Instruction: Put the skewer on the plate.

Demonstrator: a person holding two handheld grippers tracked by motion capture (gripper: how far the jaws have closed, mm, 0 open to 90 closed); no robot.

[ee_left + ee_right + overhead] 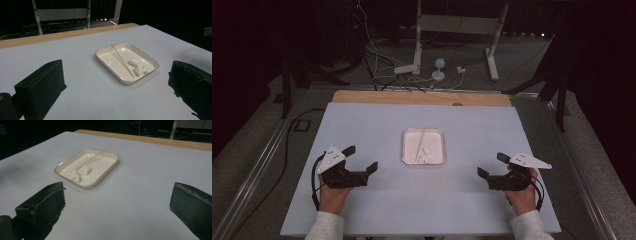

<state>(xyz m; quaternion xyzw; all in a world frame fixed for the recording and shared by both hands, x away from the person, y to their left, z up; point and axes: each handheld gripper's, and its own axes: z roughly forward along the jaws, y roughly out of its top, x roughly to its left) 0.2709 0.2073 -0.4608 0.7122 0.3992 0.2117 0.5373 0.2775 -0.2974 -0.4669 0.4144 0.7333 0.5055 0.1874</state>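
A shallow white tray (407, 150) (105, 63) (110, 166) sits in the middle of the pale table. A thin wooden skewer (421, 138) (122, 60) (90, 159) lies across it, with a few white marshmallow-like pieces (426, 156) (138, 67) (79, 173) at its near end. My left gripper (360, 158) (116, 87) rests on the table left of the tray, open and holding nothing. To the tray's right, my right gripper (492, 165) (117, 205) is also open and bare, pointing toward the tray.
The table's wooden far edge (422, 97) lies behind the pale cover. Beyond it stand a white stand (452, 30), cables (382, 60) and a small white device (439, 70) on the floor. Metal rails (257, 165) run along both table sides.
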